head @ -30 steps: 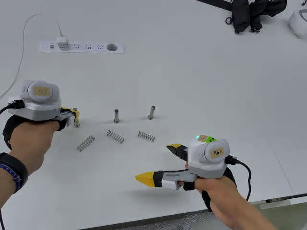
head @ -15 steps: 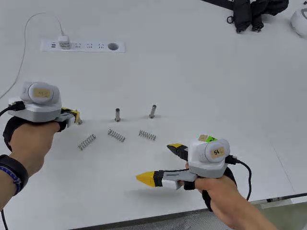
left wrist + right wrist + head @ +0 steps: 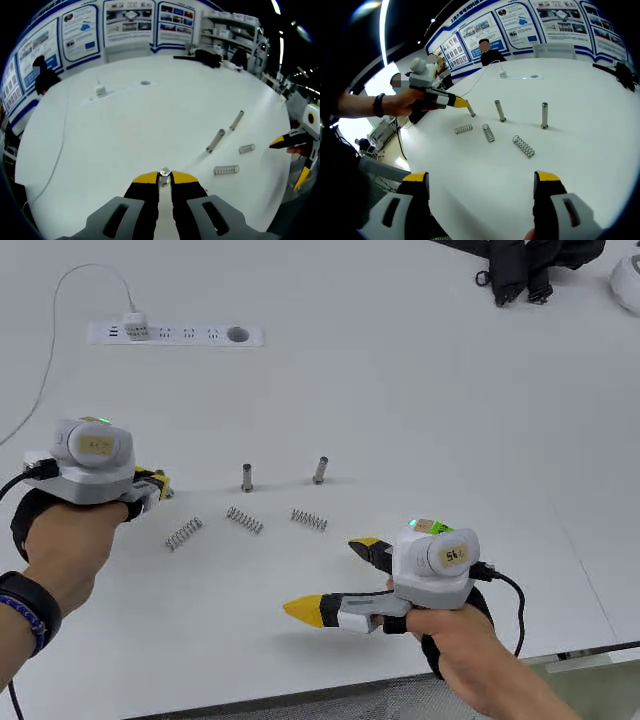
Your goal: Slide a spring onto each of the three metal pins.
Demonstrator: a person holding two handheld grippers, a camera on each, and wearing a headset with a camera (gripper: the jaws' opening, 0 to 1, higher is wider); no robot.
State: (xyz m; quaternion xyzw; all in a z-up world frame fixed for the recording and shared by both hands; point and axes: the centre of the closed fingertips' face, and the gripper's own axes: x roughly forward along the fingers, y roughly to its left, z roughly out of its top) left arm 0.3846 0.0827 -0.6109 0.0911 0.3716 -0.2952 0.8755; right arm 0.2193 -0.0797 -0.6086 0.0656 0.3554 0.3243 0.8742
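Three springs (image 3: pixel 243 520) lie loose on the worktop (image 3: pixel 420 410), ahead of the right gripper (image 3: pixel 480 180), whose fingers are spread wide and hold nothing. The left gripper (image 3: pixel 164 179) pinches one metal pin (image 3: pixel 164 174) at its fingertips. Two other pins (image 3: pixel 247 477) stand just beyond the springs.
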